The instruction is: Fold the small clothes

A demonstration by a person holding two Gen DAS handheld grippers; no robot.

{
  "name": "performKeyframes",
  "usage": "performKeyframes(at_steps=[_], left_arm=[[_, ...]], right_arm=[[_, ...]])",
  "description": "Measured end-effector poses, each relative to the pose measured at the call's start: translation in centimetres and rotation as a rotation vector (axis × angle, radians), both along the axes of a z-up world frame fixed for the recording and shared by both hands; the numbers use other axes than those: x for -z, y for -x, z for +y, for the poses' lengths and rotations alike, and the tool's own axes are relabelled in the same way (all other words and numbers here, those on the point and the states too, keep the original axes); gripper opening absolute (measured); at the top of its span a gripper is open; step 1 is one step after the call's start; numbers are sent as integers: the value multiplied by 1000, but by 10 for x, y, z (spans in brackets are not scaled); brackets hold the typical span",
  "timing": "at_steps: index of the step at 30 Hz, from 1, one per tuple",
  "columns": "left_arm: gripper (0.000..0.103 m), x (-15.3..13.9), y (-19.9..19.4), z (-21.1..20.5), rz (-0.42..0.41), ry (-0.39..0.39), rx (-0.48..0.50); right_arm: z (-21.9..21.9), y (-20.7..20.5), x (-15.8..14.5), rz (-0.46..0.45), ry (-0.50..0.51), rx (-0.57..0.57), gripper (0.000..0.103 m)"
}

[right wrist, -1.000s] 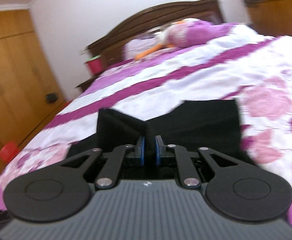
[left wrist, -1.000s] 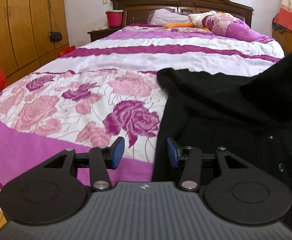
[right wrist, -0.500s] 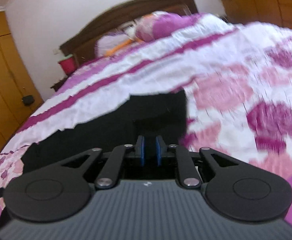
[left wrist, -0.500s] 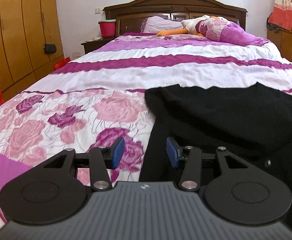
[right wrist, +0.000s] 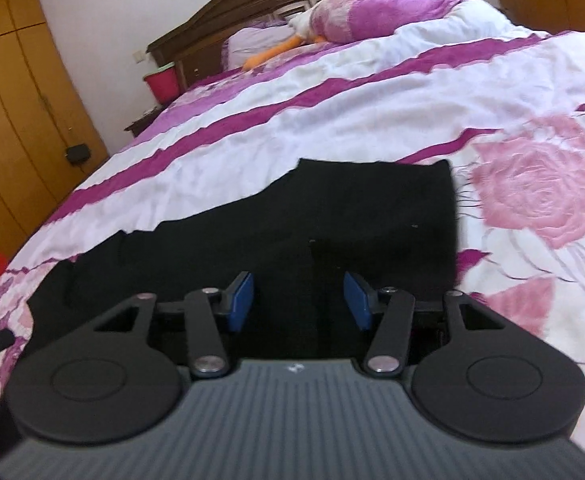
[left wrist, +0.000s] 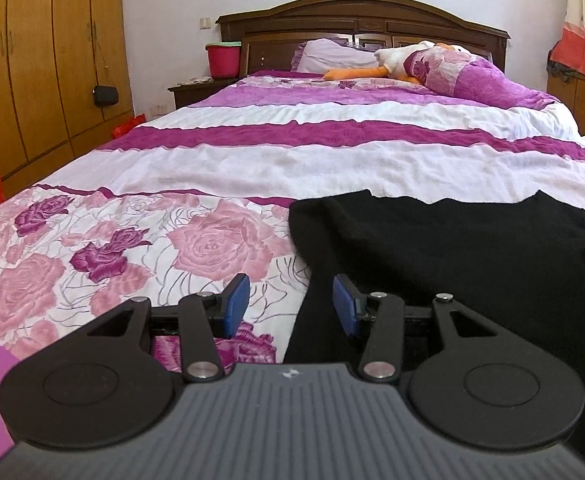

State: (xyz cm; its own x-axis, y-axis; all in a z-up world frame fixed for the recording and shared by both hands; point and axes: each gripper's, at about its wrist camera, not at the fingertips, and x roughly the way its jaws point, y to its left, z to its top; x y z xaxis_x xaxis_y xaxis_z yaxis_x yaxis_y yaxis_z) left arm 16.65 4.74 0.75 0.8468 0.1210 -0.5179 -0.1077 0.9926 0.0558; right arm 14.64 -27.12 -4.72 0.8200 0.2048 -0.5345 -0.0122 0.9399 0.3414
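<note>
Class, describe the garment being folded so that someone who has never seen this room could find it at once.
Start at the big bed with the dark wooden headboard and the pink-and-purple rose bedspread. At its near end, on the floral part, lies the black garment, flat. It is the only plain black thing on that patterned cover.
</note>
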Motion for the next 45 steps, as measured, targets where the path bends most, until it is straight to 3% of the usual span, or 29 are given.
performKeyframes(at_steps=[7,8,10,11,14,20,25,27,31,36,41,45], left_arm=[[52,5,-9,-1,9,19,6],[52,6,-10,-2,10,17,7],[52,7,-10,-3,12,11,8],[52,7,-11,-3,13,10,9],[52,7,-12,-4,10,7,12],[52,3,-23,-10,5,28,19],[52,5,-42,-23,-30,19,28],[52,15,-54,-28,-19,1,24],[52,40,-73,-30,30,-66,-22],[54,46,-76,-16,35,-1,-37],[55,47,-75,-15,31,0,-47],[55,44,-72,-11,27,19,-59]], right_arm=[[9,-2,-2,-12,-15,-59,50],[10,-2,-2,-12,-10,-63,46],[11,-1,-2,-17,-6,-62,18],[10,1,-3,-20,-11,-60,12],[12,8,-11,-46,-1,-38,10],[32,27,-44,-197,118,-63,9],[31,37,-66,-338,196,51,9],[25,33,-60,-318,206,108,9],[9,14,-25,-190,227,175,10],[-10,0,12,-81,181,208,11],[-8,1,5,-66,185,194,13],[-11,24,-18,-72,138,196,13]])
